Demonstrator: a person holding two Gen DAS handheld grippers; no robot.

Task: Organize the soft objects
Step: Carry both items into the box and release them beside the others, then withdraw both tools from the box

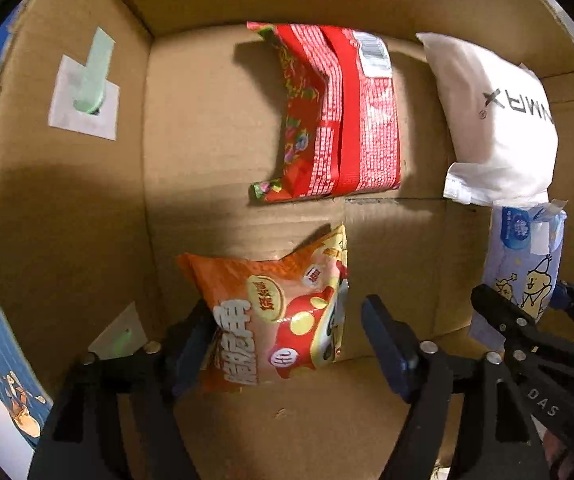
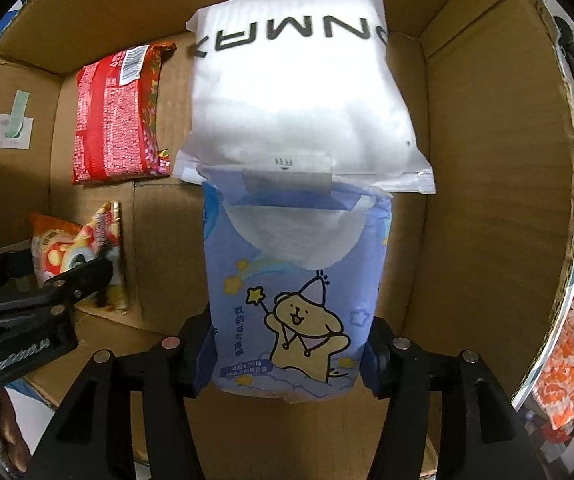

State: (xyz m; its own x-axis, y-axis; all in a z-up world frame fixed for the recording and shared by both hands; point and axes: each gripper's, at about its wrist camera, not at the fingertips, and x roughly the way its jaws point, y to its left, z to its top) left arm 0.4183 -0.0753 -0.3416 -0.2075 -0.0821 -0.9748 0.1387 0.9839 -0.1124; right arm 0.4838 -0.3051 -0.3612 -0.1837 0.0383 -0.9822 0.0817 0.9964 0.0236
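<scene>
The right gripper was closed on a blue tissue pack inside a cardboard box. The pack's far end touched a white packet. A red snack bag and an orange snack bag lay at left, the left gripper over the latter.

White pouch, at twelve o'clock in the right wrist view: upside-down grey letters, "NMAX" legible, the first letter cut off. Right gripper's arm, seen from the left wrist at four o'clock: "DAS". Snack-bag print is illegible.
</scene>
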